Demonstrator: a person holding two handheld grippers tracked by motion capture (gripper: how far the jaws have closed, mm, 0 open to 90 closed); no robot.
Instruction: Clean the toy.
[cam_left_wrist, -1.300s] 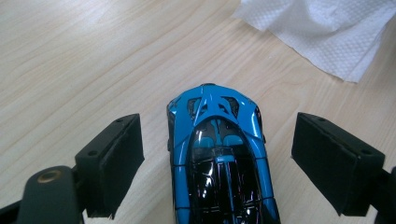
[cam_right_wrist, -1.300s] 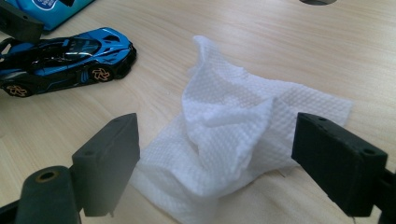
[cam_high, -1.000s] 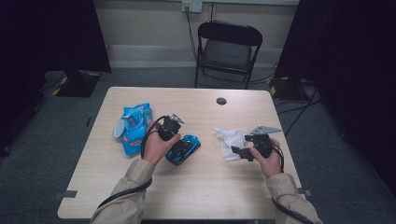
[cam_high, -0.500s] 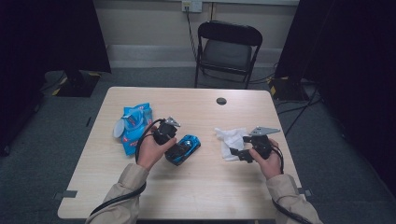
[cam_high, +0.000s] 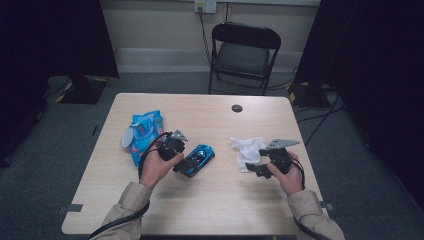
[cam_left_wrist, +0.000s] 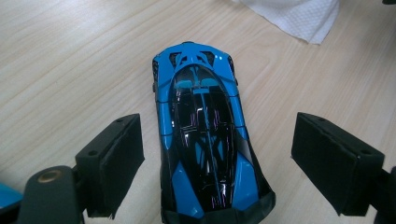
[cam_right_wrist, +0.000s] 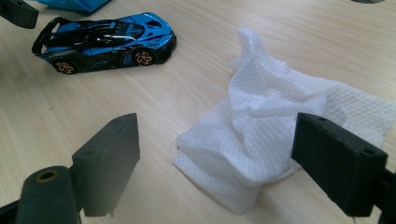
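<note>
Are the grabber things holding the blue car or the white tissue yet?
No, nothing is held. The left gripper is open, its fingers either side of the blue car without touching. The right gripper is open over the white tissue.

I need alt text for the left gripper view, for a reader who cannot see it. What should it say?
A blue and black toy car stands on a pale wooden table, between the two open black jaws of the left gripper, which touch neither side of it. The corner of a white paper towel lies at the top edge.
</note>
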